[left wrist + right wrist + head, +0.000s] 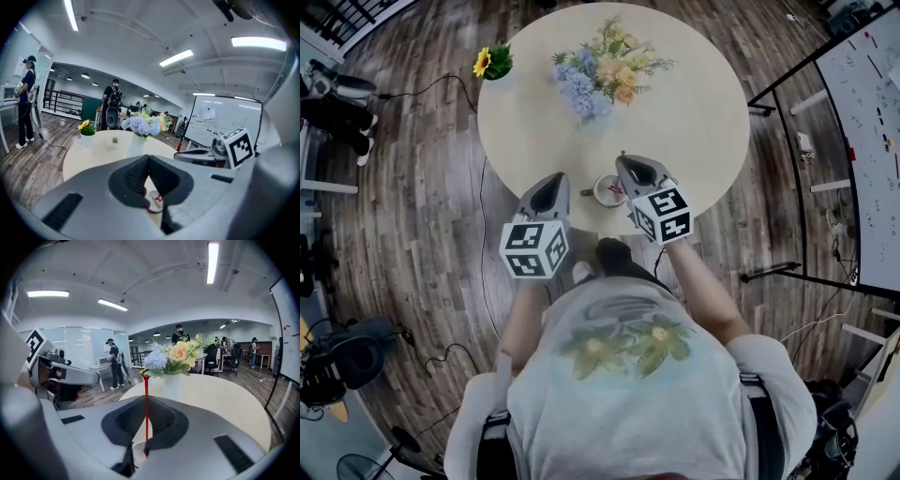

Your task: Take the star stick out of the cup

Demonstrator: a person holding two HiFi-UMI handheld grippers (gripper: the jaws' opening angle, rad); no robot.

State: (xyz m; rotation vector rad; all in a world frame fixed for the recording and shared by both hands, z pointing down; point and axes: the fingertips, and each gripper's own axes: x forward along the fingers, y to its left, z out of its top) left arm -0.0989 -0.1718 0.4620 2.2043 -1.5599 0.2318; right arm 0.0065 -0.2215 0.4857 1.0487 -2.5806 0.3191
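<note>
Right gripper (625, 162) angled down, pinching star stick (146, 408) over cup (607, 192); left gripper (554, 180) pressed together; round table (703, 122), wood floor (422, 187).

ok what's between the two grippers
The cup, near the table's edge, between the left gripper and the right gripper, which pinches the star stick; the head view shows it.

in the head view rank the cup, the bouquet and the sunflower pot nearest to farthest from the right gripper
1. cup, just left of the right gripper, at the table's near edge
2. bouquet, mid-table, beyond it
3. sunflower pot, far left edge
</note>
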